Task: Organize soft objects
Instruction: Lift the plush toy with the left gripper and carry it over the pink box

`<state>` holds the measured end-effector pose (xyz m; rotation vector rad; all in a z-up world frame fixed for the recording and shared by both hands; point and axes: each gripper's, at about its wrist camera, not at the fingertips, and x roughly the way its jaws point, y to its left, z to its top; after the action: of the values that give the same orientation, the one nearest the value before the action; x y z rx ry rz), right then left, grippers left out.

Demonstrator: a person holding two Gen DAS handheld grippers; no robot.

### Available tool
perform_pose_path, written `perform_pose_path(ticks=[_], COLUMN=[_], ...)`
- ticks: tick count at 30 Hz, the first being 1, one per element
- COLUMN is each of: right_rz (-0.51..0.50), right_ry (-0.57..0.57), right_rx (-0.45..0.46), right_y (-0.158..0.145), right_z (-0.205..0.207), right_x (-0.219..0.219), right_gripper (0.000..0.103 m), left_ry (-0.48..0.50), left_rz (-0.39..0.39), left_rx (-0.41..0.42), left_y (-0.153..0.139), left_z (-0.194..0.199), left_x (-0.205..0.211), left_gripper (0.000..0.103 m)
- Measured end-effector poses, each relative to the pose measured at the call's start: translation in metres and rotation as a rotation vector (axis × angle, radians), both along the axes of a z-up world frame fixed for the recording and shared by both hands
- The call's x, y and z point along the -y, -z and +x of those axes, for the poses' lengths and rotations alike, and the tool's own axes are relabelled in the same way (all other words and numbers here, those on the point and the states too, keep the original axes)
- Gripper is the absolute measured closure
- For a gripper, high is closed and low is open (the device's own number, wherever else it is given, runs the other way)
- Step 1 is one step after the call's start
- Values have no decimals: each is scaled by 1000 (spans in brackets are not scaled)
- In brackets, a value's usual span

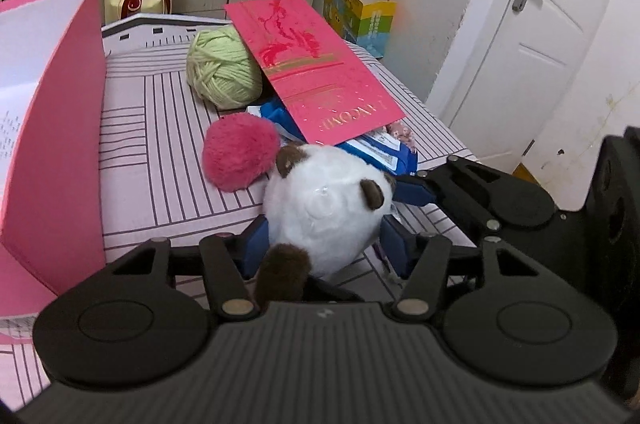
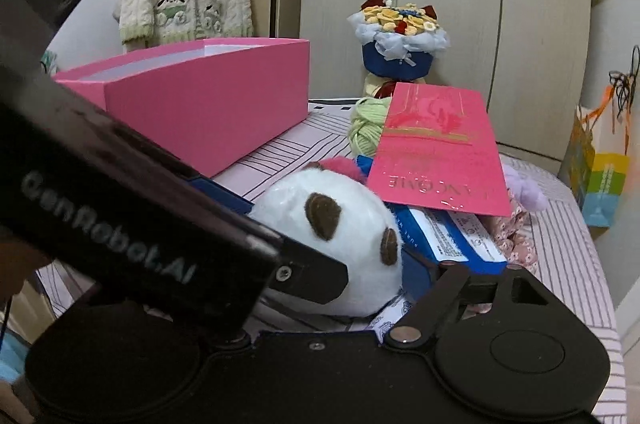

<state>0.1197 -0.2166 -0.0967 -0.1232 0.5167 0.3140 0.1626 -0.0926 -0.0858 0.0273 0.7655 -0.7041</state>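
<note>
The panda [image 1: 324, 212], nearest the left camera, is being clenched between the blue pads [image 1: 256, 252] of the left gripper [image 1: 324, 248], which are pressing into its white plush from both sides, low on the body, so that the toy is being kept steady with one brown paw hanging back toward the hinge. It is being held at the near edge of the striped table [image 1: 160, 128], just beside the pink pompom [image 1: 240, 156] and in front of the blue packets [image 1: 384, 148]. The right gripper [image 1: 416, 186] is being seen reaching in from the right, one blue fingertip lying close to the panda's ear; whether it is released or clenched cannot be told, since in its own view the left tool is covering one finger. The red card [image 1: 316, 68] is being propped across the packets and against the green yarn [image 1: 224, 68], so the soft things beneath it are being partly hidden. The pink box [image 2: 208, 100] is standing open at the left, well apart from the pile, and is judged to be the place meant for the soft things. The step in hand is judged to be the lifting of the panda clear of the pile; the pompom and the card could be dragged along if it is being raised carelessly
</note>
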Motion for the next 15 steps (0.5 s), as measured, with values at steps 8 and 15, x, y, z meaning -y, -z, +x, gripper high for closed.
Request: perform_pose_path(ticks=[8, 15], right_rz=[15, 31], right_ry=[13, 10], right_rx=[18, 5], right_y=[1, -9], right_z=[-11, -23], right_x=[-6, -15], right_gripper=[23, 23], left_ry=[1, -5], left_rz=[21, 74], left_rx=[-16, -15], left_y=[-6, -17], left_z=[-7, -23], left_x=[-4, -7], left_gripper=[45, 45])
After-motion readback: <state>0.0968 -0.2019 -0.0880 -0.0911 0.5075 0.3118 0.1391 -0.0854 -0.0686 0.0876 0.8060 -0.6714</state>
